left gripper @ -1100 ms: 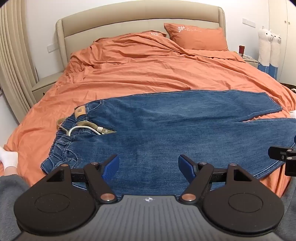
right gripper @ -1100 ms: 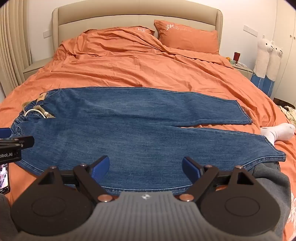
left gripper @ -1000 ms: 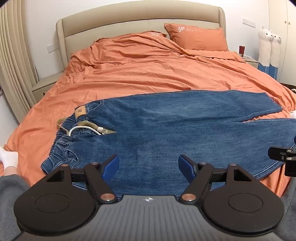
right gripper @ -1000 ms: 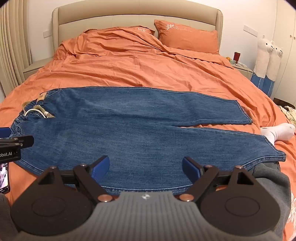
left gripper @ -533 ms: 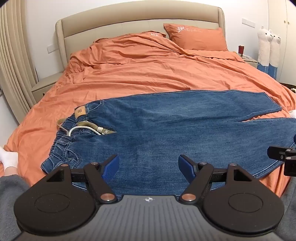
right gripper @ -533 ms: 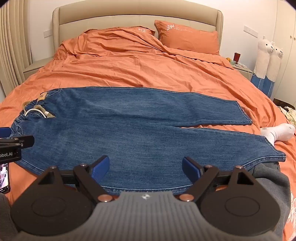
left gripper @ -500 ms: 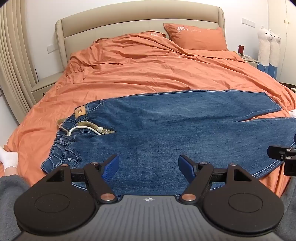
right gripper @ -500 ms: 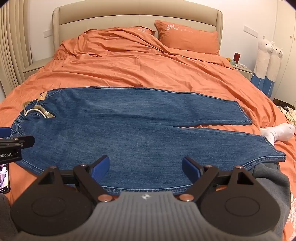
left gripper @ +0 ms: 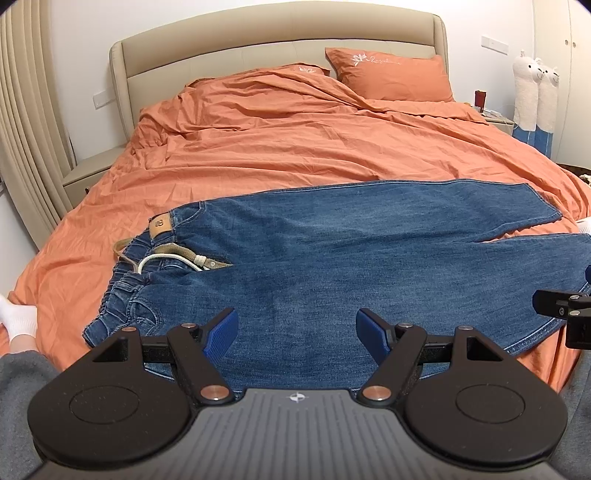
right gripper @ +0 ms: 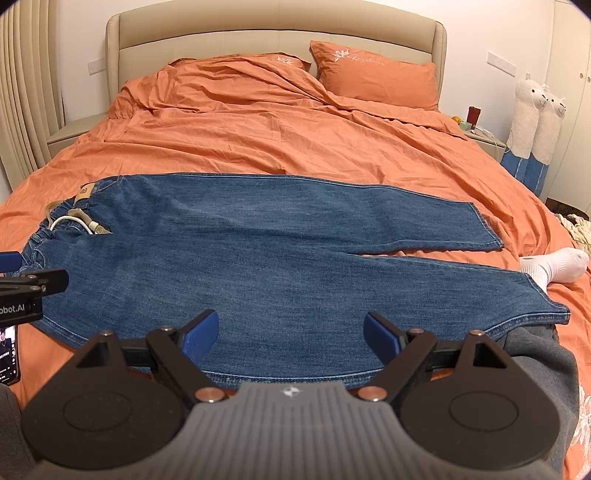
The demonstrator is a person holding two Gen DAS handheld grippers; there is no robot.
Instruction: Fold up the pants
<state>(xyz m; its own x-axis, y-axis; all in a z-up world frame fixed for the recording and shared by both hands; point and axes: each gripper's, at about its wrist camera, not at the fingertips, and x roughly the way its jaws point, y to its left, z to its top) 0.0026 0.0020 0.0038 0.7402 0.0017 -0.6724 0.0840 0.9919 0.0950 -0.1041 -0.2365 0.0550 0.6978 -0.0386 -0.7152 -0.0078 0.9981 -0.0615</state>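
A wide bed is seen filling the room, and everything else is placed around it. It is covered by a rumpled orange duvet, and an orange pillow is propped at its head against a padded beige headboard. Behind the headboard a plain white wall is lit evenly. To the left of the bed a low beige nightstand is set, with pleated beige curtains beyond it. To the right of the bed a second nightstand with small items is found, and two plush alpacas are stood just past it.
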